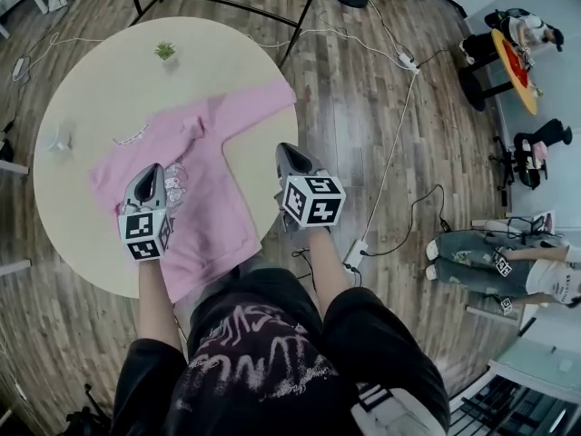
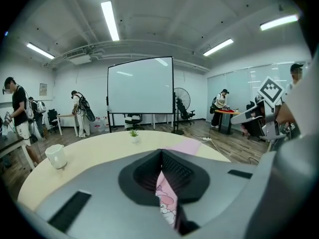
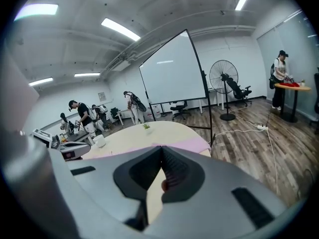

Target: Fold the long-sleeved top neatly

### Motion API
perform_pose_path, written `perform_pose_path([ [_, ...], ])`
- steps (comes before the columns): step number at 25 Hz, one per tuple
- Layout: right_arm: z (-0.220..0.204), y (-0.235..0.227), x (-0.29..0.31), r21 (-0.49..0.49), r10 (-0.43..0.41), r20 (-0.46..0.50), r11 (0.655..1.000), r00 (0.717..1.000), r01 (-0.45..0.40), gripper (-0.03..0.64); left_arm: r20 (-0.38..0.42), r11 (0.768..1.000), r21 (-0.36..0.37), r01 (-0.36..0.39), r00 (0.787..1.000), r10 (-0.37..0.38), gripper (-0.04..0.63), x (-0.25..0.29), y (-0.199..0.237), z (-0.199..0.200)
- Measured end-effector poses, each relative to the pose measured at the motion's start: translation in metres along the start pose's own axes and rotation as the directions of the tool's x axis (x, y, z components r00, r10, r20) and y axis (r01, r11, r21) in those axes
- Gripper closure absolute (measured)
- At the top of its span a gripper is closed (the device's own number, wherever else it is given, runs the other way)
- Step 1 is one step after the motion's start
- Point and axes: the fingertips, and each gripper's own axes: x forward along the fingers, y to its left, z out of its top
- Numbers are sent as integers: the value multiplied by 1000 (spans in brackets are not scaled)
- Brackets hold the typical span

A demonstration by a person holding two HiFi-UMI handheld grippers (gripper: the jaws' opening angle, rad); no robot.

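A pink long-sleeved top [image 1: 204, 166] lies spread on a round cream table [image 1: 100, 71]. Its neck faces the far-left side and its hem reaches the near edge in front of the person. One sleeve [image 1: 259, 103] stretches out to the right as far as the table's rim. The left gripper [image 1: 149, 175] is above the left part of the top's body. In the left gripper view its jaws are pressed together on a fold of the pink cloth, and a bit of a cartoon print [image 2: 166, 200] shows just below the pinch. The right gripper [image 1: 292, 155] hangs at the table's right edge, just beside the body of the top and nearer than the outstretched sleeve. Its jaws are closed too. Bare tabletop shows through the gap beneath them in the right gripper view, and a small reddish speck sits where the pads meet, though what it is cannot be told. A small potted plant [image 1: 164, 52] stands at the far side of the table, well apart from the top. A white cup [image 1: 60, 140] stands near the left rim. A white cable [image 1: 390, 153] runs across the wooden floor [image 1: 363, 89] to the right of the table.
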Motion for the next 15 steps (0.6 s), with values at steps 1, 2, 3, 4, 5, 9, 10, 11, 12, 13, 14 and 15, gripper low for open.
perform_pose_path([
  [1, 0, 3, -7, 0, -9, 7, 1000, 1000, 9, 612, 10, 1000, -2, 10, 1000, -10, 584, -5, -1, 1],
  [2, 0, 5, -13, -1, -19, 13, 1000, 1000, 19, 612, 18, 1000, -3, 18, 1000, -18, 584, -9, -2, 1],
  [3, 0, 8, -19, -4, -29, 21, 1000, 999, 29, 612, 27, 1000, -6, 26, 999, -26, 584, -13, -3, 1],
  [4, 1, 10, -24, -4, -37, 30, 999, 999, 37, 612, 35, 999, -11, 32, 999, -32, 584, -16, -3, 2],
  [5, 2, 12, -28, -3, -43, 38, 999, 998, 44, 612, 41, 999, -17, 39, 998, -38, 584, -18, -3, 2],
  [9, -2, 13, -42, 4, -59, 40, 998, 997, 59, 612, 47, 997, -42, 65, 997, -63, 584, -25, -7, -4],
  [10, -2, 12, -43, 6, -61, 39, 998, 997, 61, 612, 48, 996, -49, 69, 997, -67, 584, -25, -9, -5],
  [11, -2, 9, -44, 8, -64, 40, 998, 997, 64, 612, 49, 996, -54, 72, 996, -69, 584, -25, -10, -5],
  [12, -1, 5, -44, 12, -70, 43, 998, 997, 69, 612, 48, 996, -54, 74, 996, -72, 584, -25, -11, -6],
  [13, 0, 1, -44, 17, -75, 46, 997, 996, 74, 612, 45, 996, -47, 76, 996, -74, 584, -24, -13, -6],
  [14, 1, -4, -44, 21, -79, 49, 997, 996, 78, 612, 38, 996, -36, 77, 996, -75, 584, -22, -16, -6],
  [15, 2, -9, -43, 24, -80, 51, 997, 995, 79, 612, 31, 997, -24, 77, 997, -77, 584, -20, -19, -7],
])
